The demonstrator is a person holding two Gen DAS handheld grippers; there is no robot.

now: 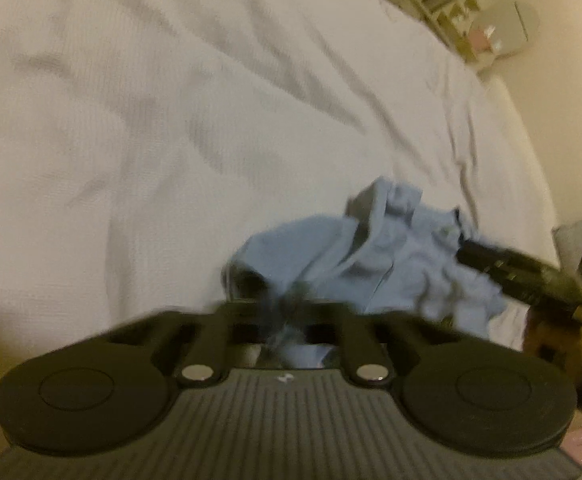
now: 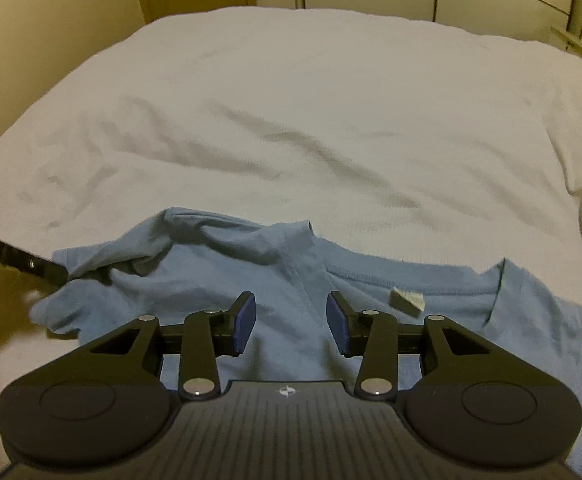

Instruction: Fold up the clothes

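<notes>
Closest in the left wrist view, the left gripper (image 1: 287, 320) has its fingers closed together on a bunch of the blue shirt (image 1: 371, 264), which is on the white bed sheet (image 1: 131, 120). From the right wrist view, the right gripper (image 2: 291, 322) hangs with fingers apart above the shirt, near its white label (image 2: 406, 299).

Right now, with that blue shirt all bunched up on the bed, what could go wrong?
1. The left gripper is shut on one bunched edge of the blue shirt, so a pull may drag the whole heap and not spread it.
2. The right gripper hangs open over the cloth near the neckline; closing there could pinch two layers at once.
3. The white bed cover is wrinkled, so the folds may come out uneven.
</notes>
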